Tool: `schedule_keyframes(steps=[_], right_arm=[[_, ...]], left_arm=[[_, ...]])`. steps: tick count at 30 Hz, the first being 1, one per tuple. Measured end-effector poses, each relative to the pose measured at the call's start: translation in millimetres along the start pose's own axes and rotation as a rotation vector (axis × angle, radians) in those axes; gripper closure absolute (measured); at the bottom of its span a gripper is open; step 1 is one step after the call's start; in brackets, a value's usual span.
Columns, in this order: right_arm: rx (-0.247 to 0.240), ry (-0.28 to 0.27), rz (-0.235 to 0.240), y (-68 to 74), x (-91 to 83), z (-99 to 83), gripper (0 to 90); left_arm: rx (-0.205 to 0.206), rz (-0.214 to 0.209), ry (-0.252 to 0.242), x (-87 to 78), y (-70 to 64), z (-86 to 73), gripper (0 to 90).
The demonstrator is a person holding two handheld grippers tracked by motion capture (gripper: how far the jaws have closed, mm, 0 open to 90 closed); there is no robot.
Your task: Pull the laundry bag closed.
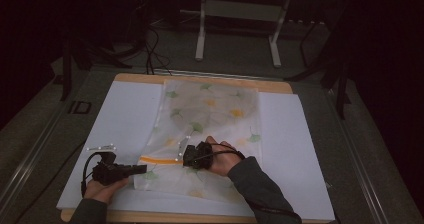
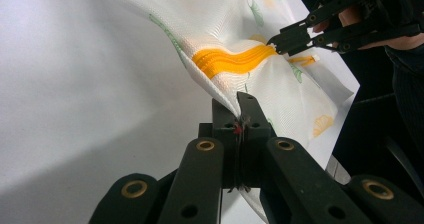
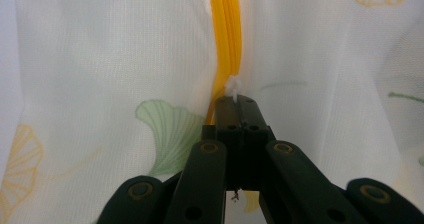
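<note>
**Two grippers holding a mesh bag at its zipper**

The left gripper (image 2: 241,106), jaws closed, pinches the edge of the white leaf-printed mesh bag (image 1: 215,109). Just beyond it runs the orange zipper (image 2: 235,61), whose white pull tab (image 3: 235,90) the closed right gripper (image 3: 239,104) clamps.

The high view looks forward and down from above the near edge of the table (image 1: 300,134), taking in all of it. Each tongs camera sits very close, looking along its own jaws at the mesh bag (image 1: 210,114), whose orange zipper (image 2: 235,61) all views share.
</note>
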State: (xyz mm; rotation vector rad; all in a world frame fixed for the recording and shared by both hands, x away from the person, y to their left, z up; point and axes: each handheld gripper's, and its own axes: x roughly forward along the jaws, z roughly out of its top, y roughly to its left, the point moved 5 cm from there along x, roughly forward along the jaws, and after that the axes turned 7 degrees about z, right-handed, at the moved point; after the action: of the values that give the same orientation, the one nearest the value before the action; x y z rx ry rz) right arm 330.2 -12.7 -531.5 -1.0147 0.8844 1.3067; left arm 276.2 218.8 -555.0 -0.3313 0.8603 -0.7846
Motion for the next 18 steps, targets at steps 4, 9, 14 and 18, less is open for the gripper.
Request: schedule_keyframes(steps=[4, 9, 14, 18], right_arm=[[0.003, 0.004, -0.003, -0.5, -1.1, -3.4, 90.0], [0.008, 0.014, -0.003, -0.6, -1.6, -9.0, 90.0], [0.01, 0.011, -0.007, -1.2, -3.8, -14.2, 90.0], [0.014, 0.016, -0.011, -0.4, -5.8, -18.2, 90.0]], left_arm=[[0.001, 0.002, 0.0, -0.6, 0.4, 0.0, 89.3], [-0.001, 0.004, -0.001, -0.6, 0.9, 0.1, 89.3], [-0.002, 0.002, -0.001, -1.0, 0.9, 0.1, 89.3], [-0.001, 0.002, -0.003, -1.2, 1.2, 0.2, 89.3]])
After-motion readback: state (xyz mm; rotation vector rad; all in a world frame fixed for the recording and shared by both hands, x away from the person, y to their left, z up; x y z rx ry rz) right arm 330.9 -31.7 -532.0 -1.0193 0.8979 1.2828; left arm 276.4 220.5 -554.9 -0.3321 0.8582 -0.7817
